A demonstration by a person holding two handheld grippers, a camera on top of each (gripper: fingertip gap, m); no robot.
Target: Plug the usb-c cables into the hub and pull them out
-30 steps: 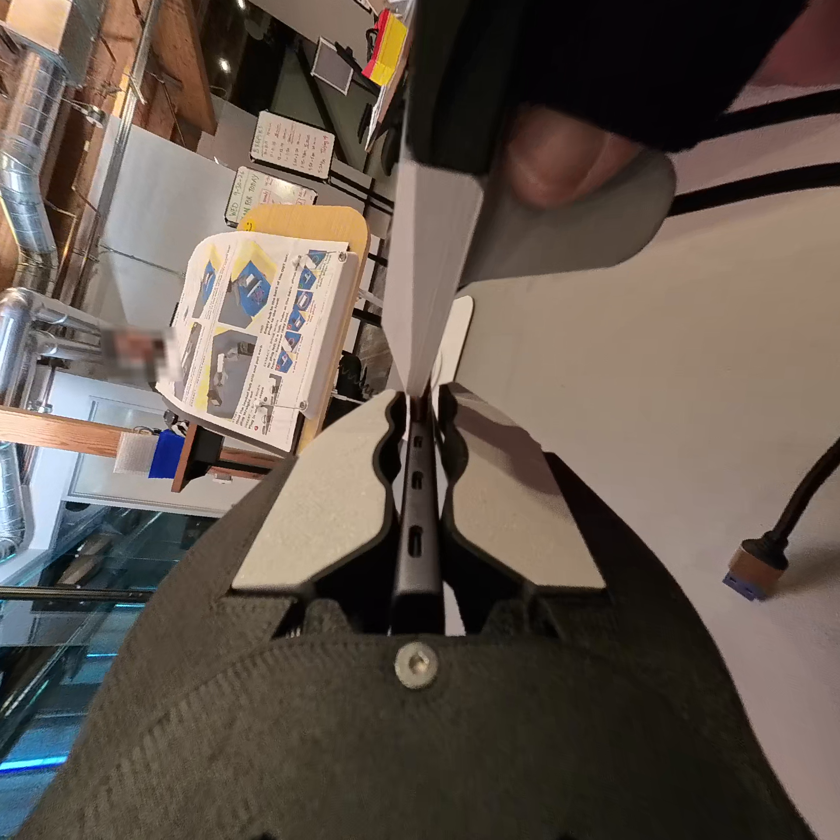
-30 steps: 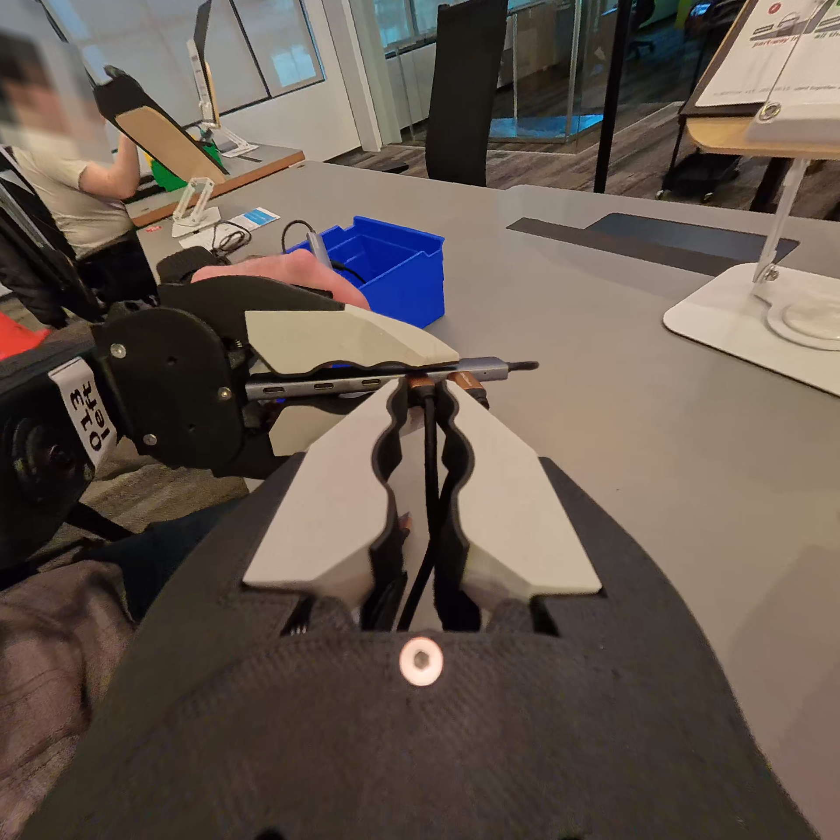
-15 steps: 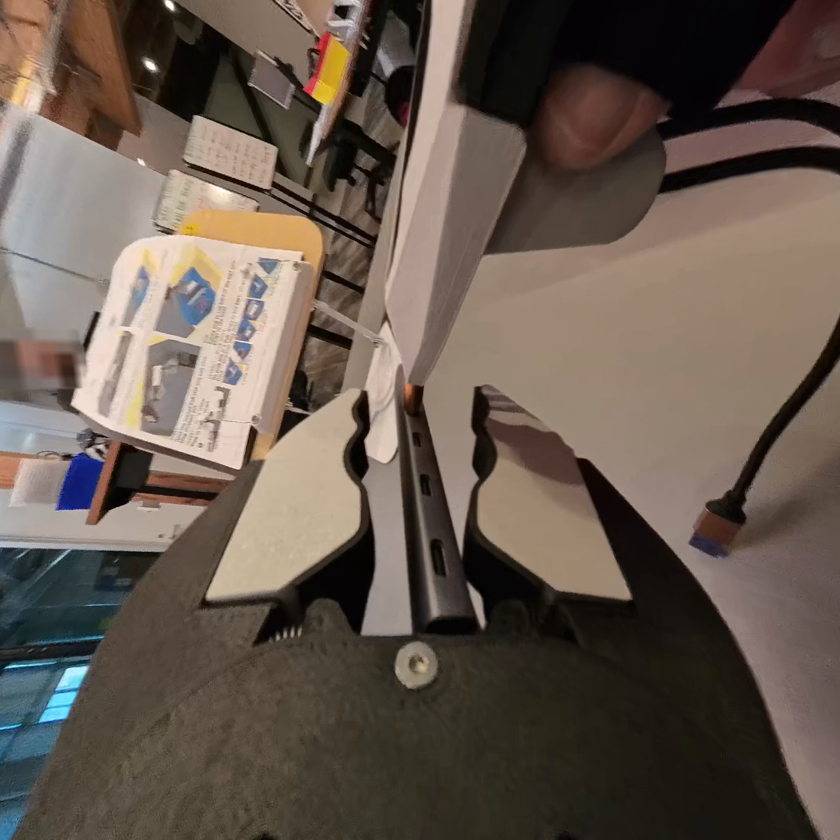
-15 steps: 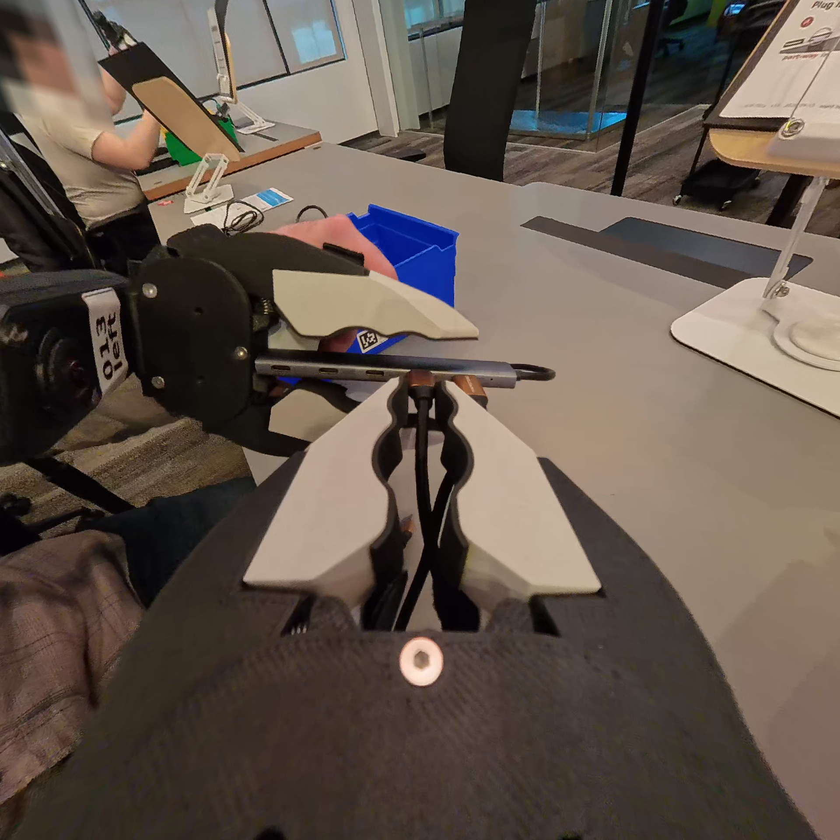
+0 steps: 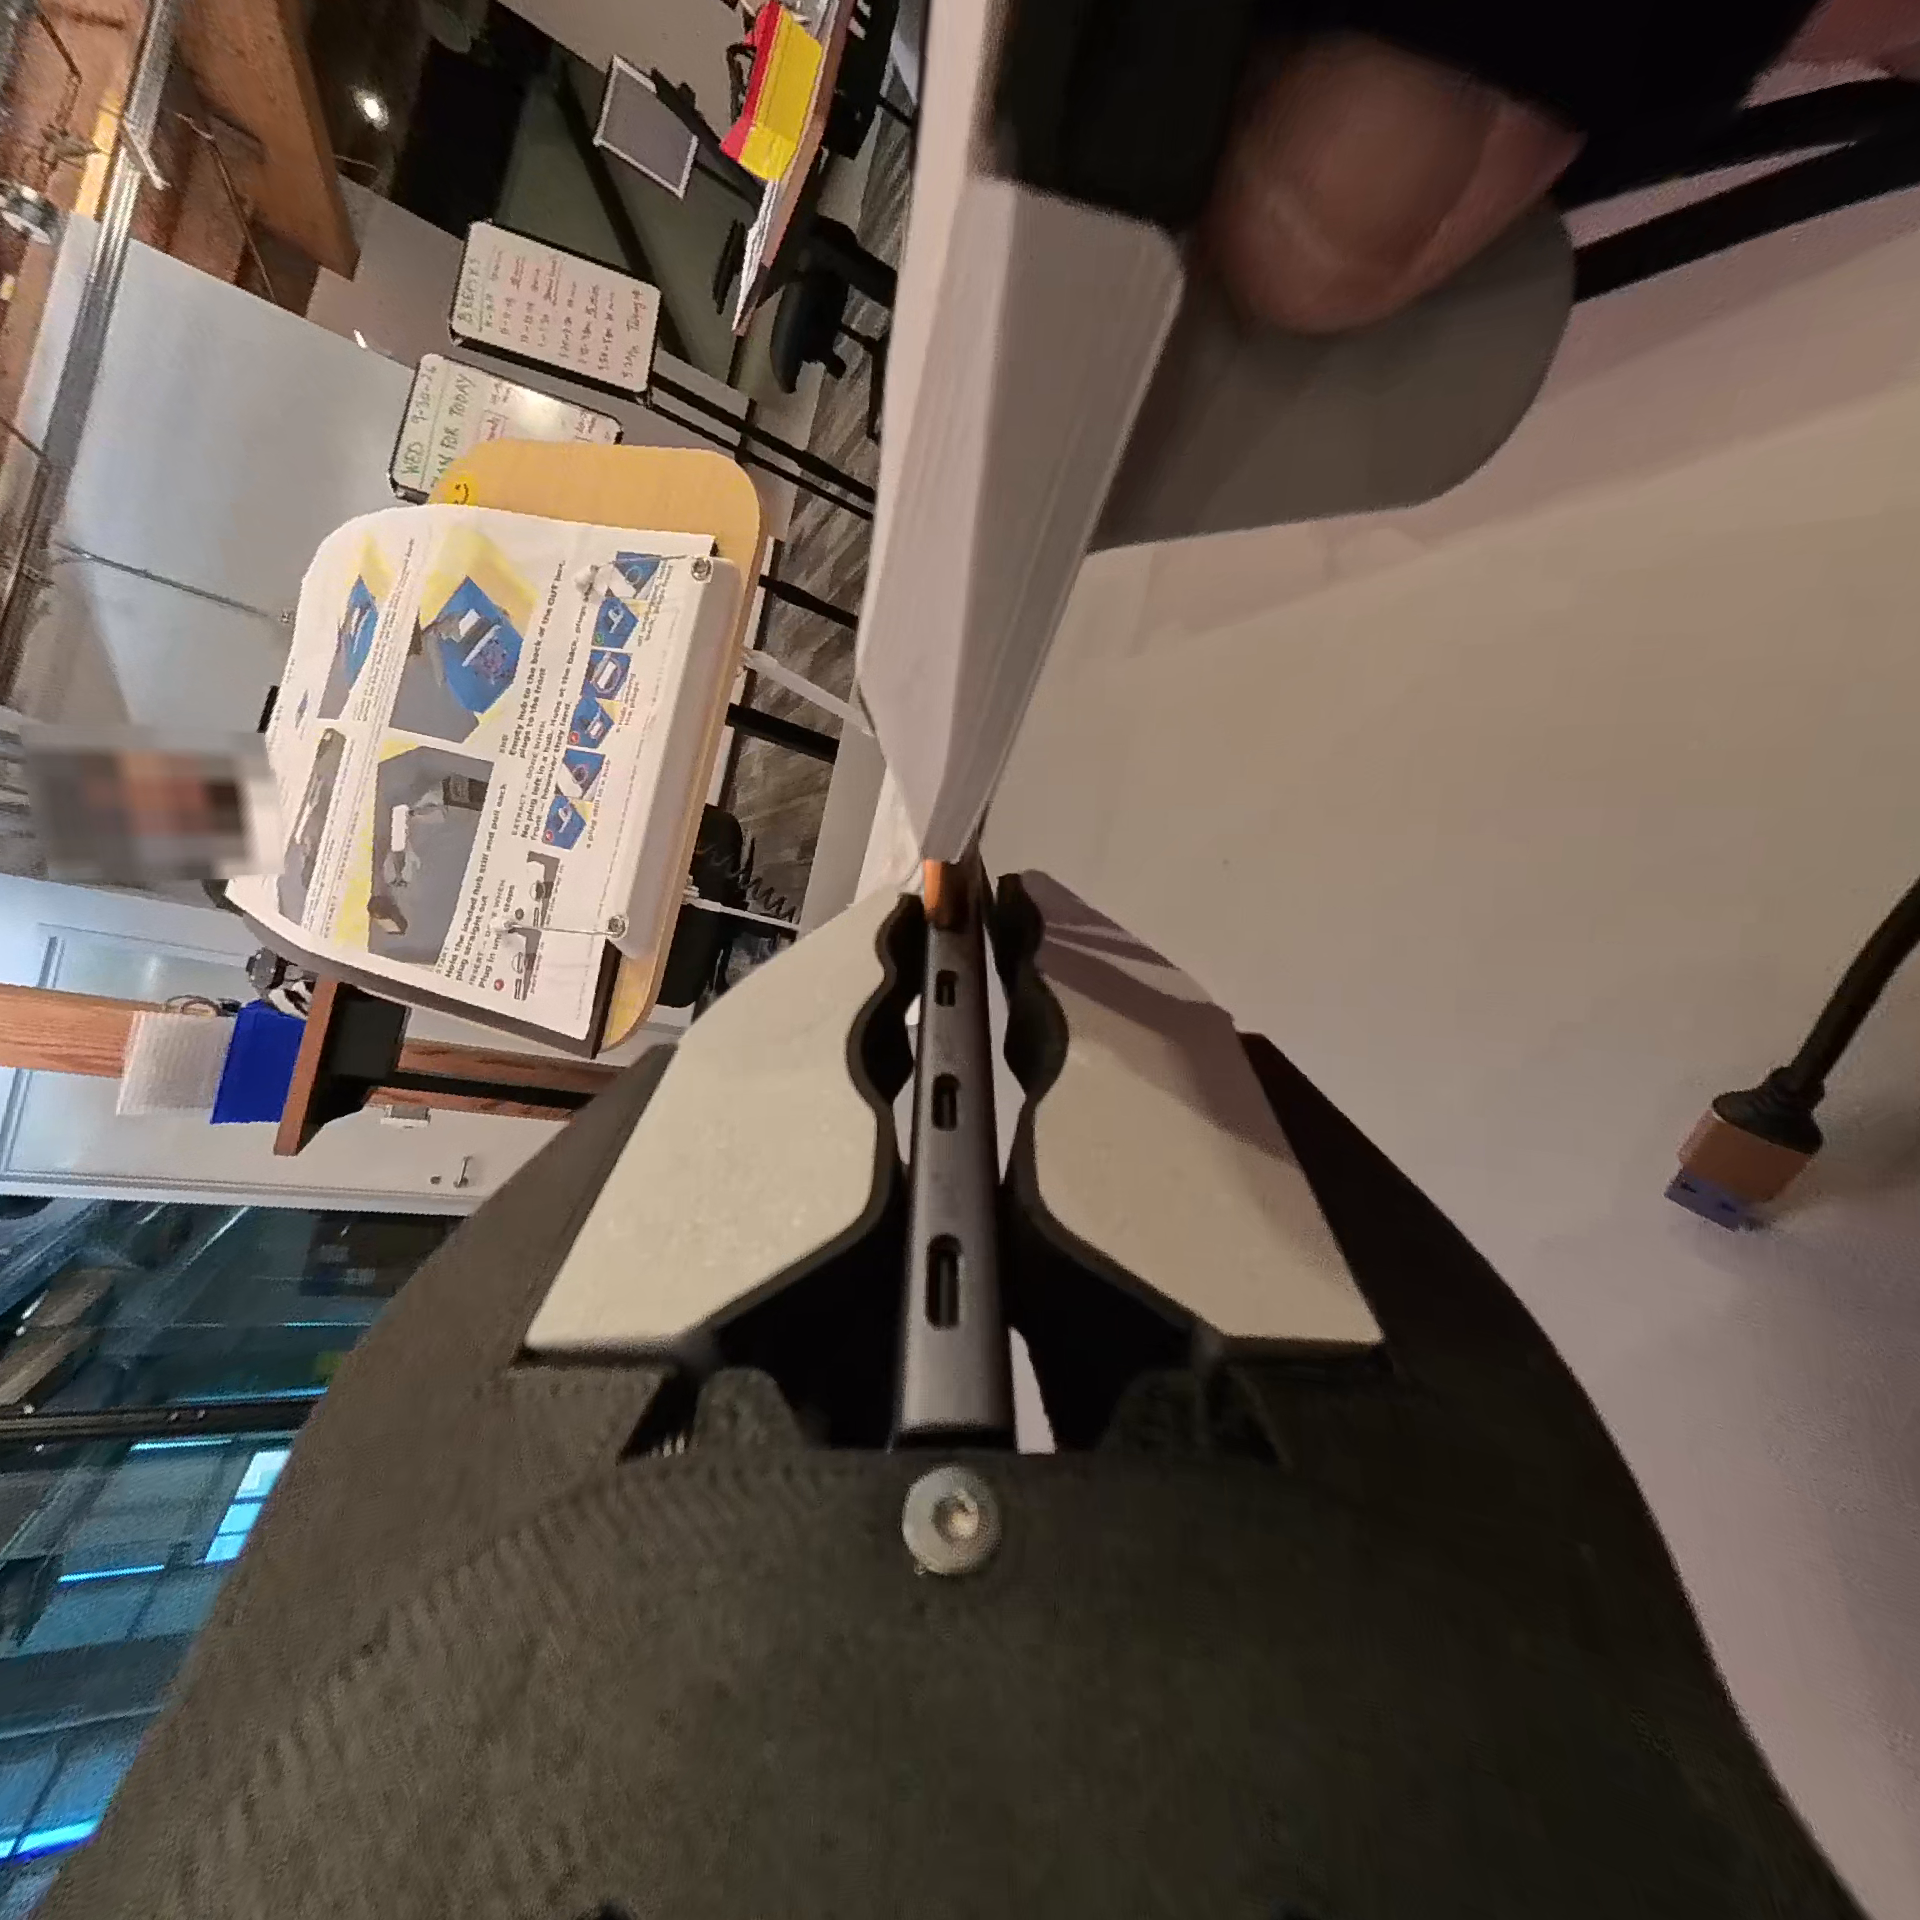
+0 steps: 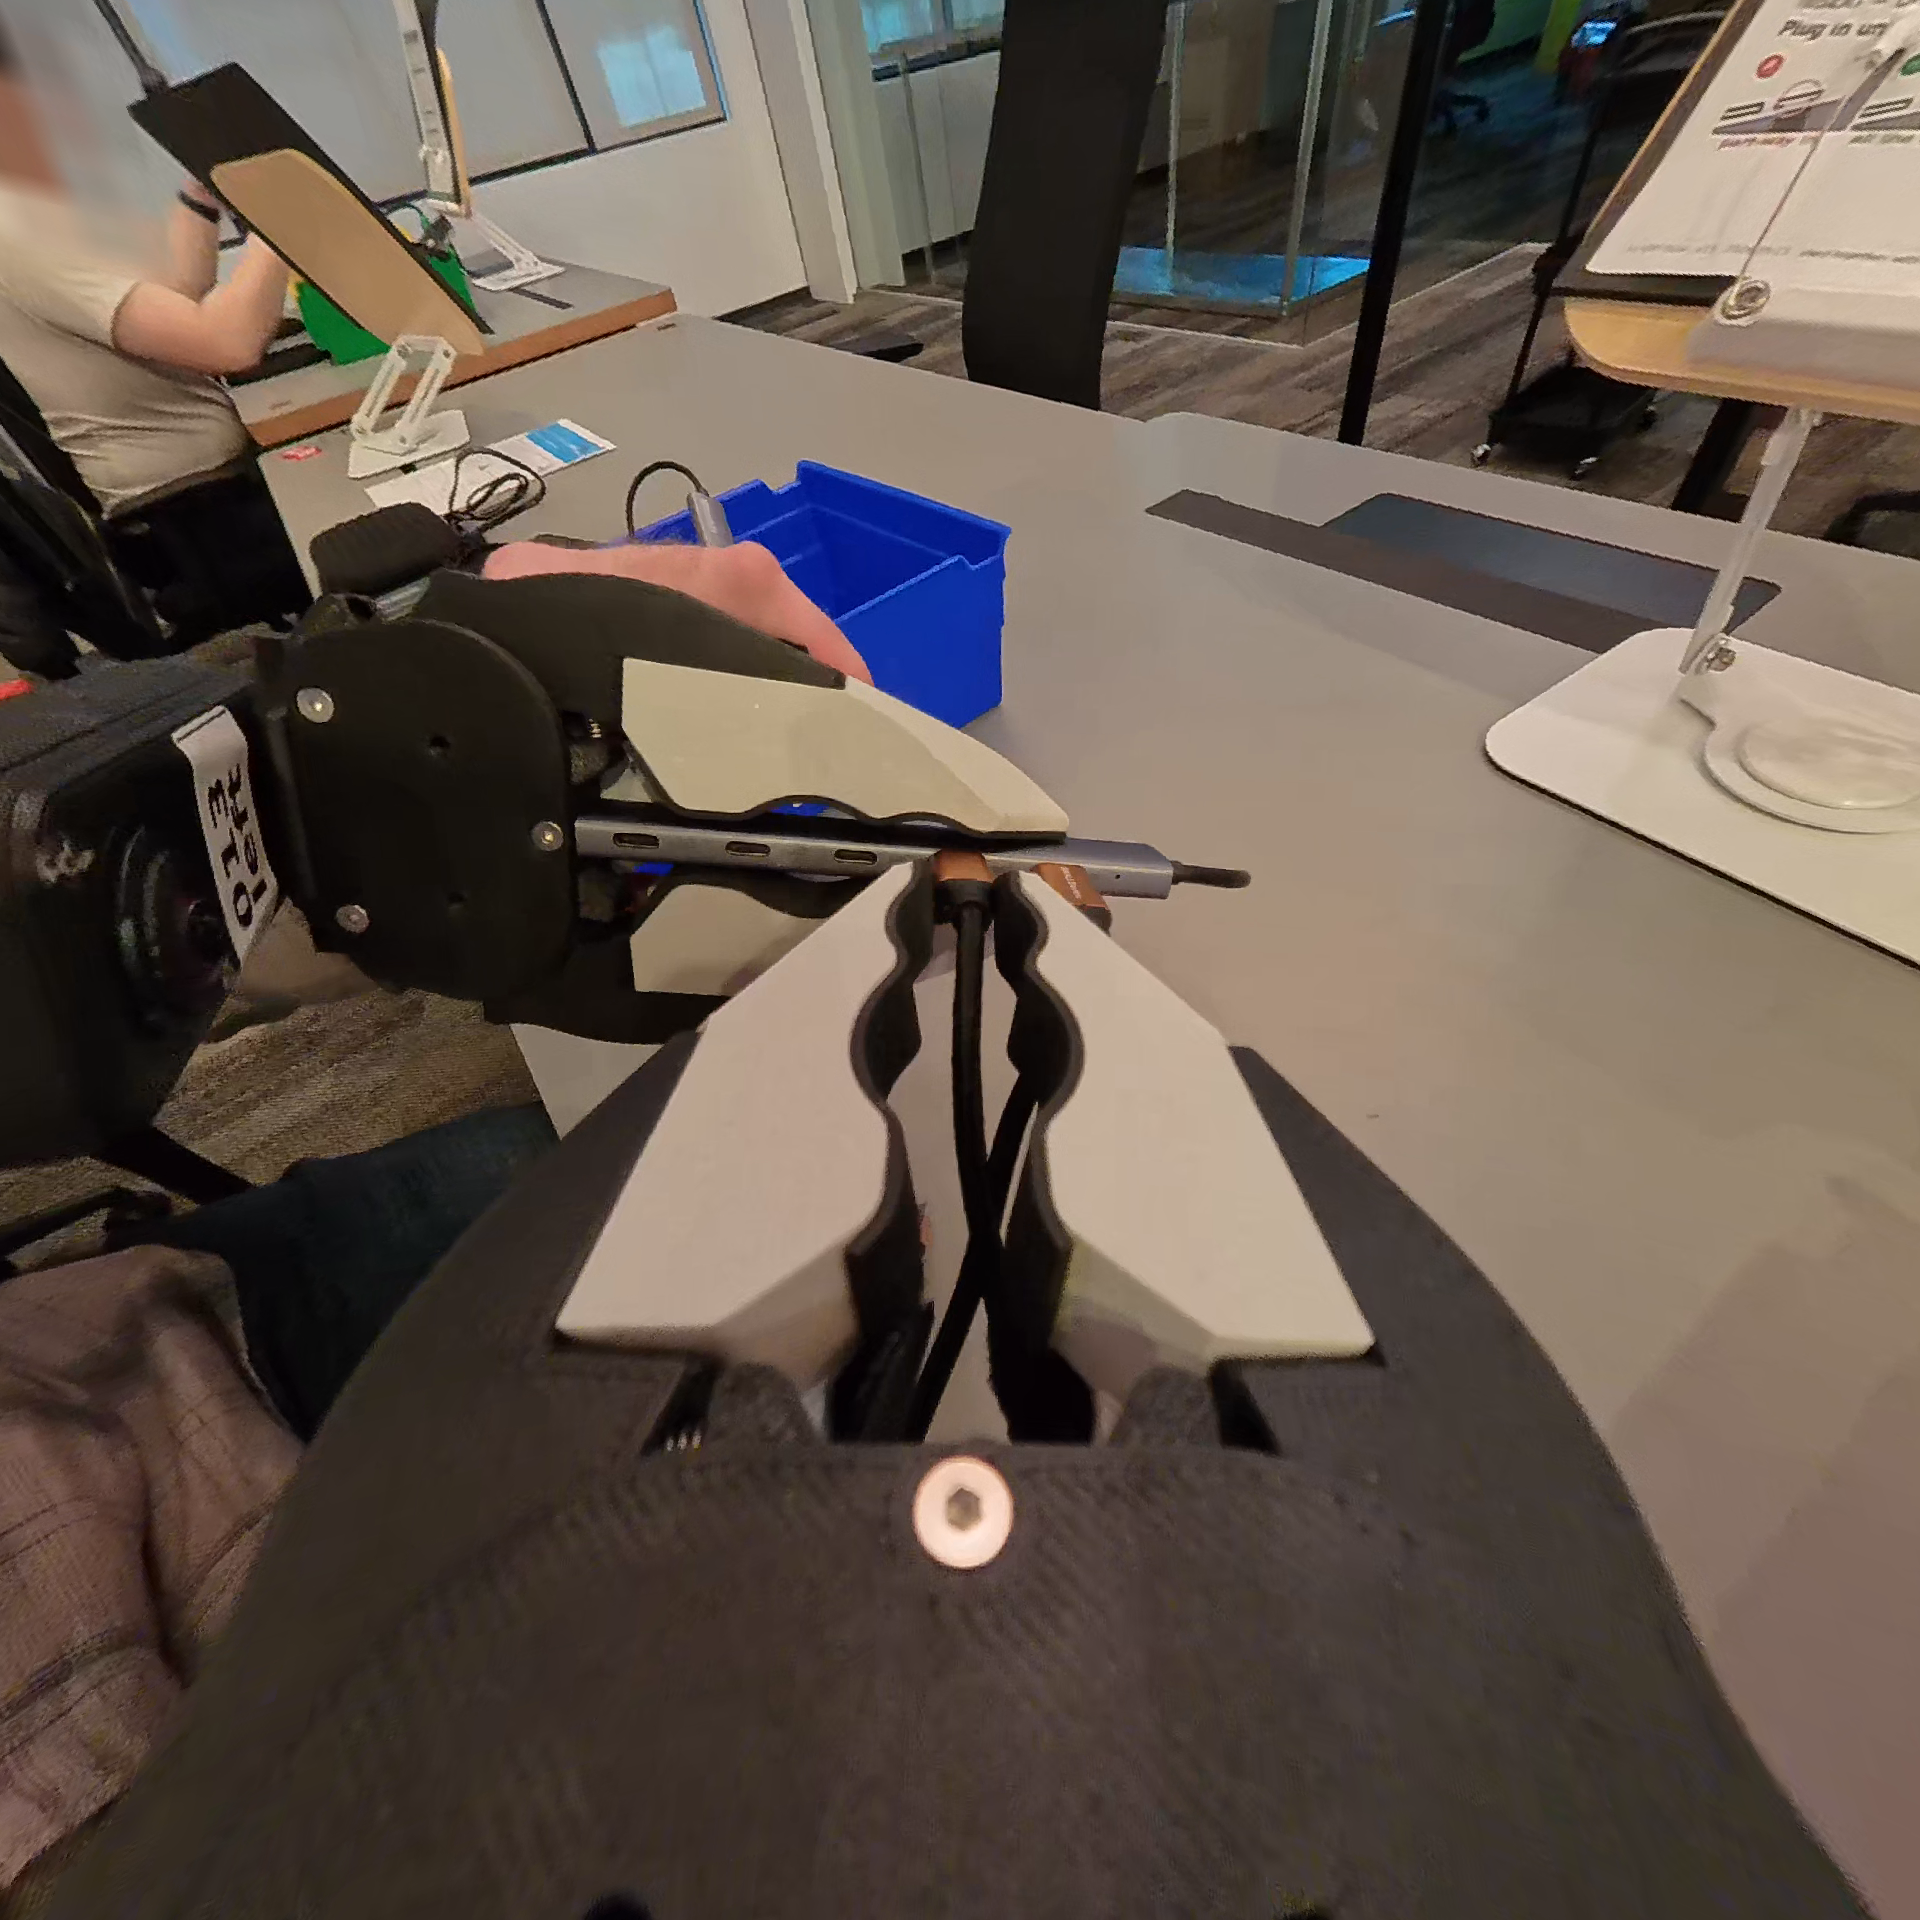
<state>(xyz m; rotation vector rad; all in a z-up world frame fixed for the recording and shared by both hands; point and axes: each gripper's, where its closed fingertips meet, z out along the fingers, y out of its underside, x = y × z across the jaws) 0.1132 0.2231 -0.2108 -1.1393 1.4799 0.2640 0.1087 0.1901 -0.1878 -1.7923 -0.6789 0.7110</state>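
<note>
An open-plan office: grey desks (image 6: 1351,727), glass partitions (image 6: 1226,156), whiteboards (image 5: 556,307); carpeted floor (image 6: 312,1070).

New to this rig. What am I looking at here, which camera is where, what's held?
No robot: a person holds a two-finger tool in each hand, each with a camera looking along its fingers. The left wrist view is rolled sideways. The left tool clamps a slim grey hub edge-on above the grey table. The right tool grips a copper-collared USB-C plug at the hub's side; a second plug sits beside it. How deep either is seated is hidden. Also there: a blue bin, a loose cable end, and an instruction stand.
</note>
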